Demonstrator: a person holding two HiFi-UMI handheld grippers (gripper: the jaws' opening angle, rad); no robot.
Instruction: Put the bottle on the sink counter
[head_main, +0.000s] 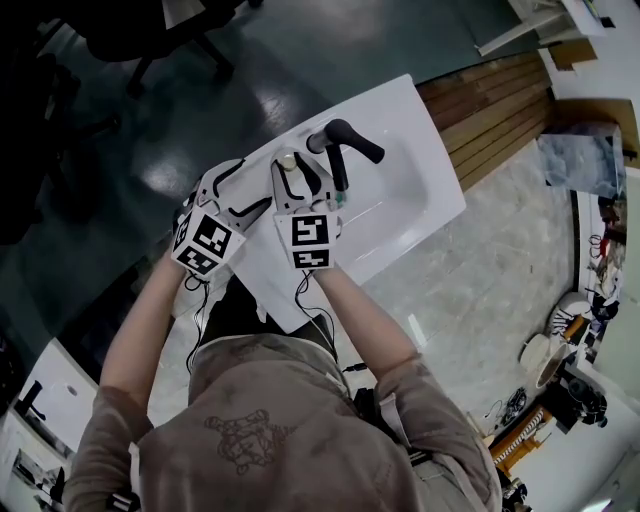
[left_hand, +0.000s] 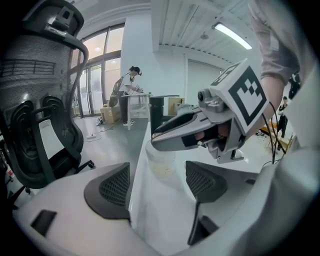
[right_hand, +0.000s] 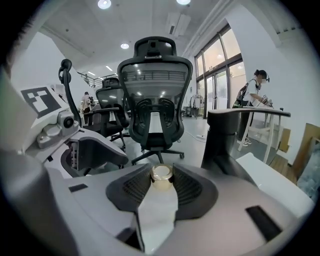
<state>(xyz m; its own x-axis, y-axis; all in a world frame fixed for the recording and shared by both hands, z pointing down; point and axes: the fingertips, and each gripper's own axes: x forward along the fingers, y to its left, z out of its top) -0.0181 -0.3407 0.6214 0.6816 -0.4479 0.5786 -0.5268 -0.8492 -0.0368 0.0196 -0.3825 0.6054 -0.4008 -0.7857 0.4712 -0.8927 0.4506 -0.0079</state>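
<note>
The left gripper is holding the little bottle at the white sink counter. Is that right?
Not quite. It is the right gripper that is holding the little bottle at the white sink counter. The right gripper view shows its jaws closed on the bottle. The left gripper is open, with nothing held.

Both forearms reach forward side by side, hands close together; the white-and-grey left tongs tilt downward, their dark ribbed pads standing apart with nothing between them; the matching right tongs, just beside them, tilt downward too, pads pressed on a small pale bottle with a gold-rimmed cap.
</note>
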